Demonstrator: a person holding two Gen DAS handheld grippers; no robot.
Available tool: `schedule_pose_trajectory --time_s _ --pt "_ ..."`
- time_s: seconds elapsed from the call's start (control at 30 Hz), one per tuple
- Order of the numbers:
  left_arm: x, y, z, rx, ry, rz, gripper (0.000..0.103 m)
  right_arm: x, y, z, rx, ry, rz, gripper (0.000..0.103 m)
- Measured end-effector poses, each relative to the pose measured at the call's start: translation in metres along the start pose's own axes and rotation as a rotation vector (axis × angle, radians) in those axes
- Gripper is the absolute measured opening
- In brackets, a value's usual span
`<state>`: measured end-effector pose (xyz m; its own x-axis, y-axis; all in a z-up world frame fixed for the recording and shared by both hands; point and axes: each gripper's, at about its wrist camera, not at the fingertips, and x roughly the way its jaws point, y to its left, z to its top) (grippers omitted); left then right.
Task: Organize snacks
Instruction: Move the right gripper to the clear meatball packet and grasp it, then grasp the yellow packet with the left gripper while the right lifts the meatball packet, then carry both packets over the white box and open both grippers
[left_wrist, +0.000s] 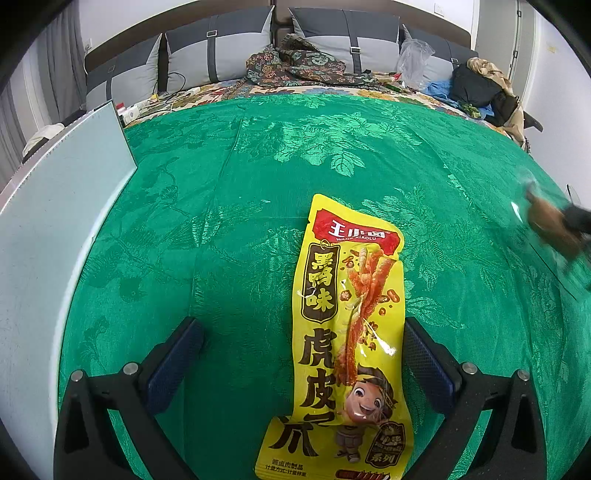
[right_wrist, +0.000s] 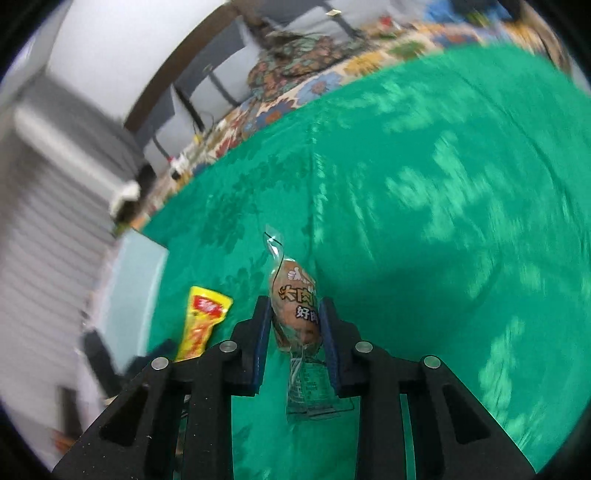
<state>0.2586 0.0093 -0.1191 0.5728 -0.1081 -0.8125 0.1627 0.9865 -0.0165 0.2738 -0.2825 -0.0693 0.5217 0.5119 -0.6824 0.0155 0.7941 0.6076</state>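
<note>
Right gripper (right_wrist: 293, 317) fingers clamp a brown snack pack (right_wrist: 295, 306); left gripper (left_wrist: 303, 354) fingers spread wide around the yellow packet (left_wrist: 347, 332) on the green tabletop (left_wrist: 221, 221).

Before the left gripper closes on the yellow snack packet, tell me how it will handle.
The yellow snack packet looks thin and creased, so it will probably flop once lifted. It lies flat on the green tablecloth, so it seems light and unlikely to roll. Its glossy film may slip between the open left gripper's pads.
</note>
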Motion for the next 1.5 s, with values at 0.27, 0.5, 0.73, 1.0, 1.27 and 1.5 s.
schedule_pose_trajectory --time_s 0.27,0.5,0.73,1.0,1.27,1.5 --pt "0.0 0.0 0.0 0.0 -0.001 0.0 0.103 -0.034 -0.065 -0.026 0.21 -0.01 0.01 0.037" --pt "0.0 0.0 0.0 0.0 -0.001 0.0 0.103 -0.037 -0.047 -0.012 0.035 0.024 -0.165 0.07" --pt "0.0 0.0 0.0 0.001 -0.001 0.0 0.103 -0.026 0.004 -0.011 -0.376 0.095 -0.411 0.071" --pt "0.0 0.0 0.0 0.001 -0.001 0.0 0.103 0.002 0.005 -0.02 -0.514 0.199 -0.444 0.07" --pt "-0.005 -0.007 0.006 0.073 0.059 -0.055 0.053 0.004 -0.021 -0.013 -0.33 0.251 -0.384 0.04" --pt "-0.037 0.014 0.002 -0.043 0.078 -0.218 0.04 -0.049 -0.027 -0.013 -0.12 0.168 -0.185 0.039"
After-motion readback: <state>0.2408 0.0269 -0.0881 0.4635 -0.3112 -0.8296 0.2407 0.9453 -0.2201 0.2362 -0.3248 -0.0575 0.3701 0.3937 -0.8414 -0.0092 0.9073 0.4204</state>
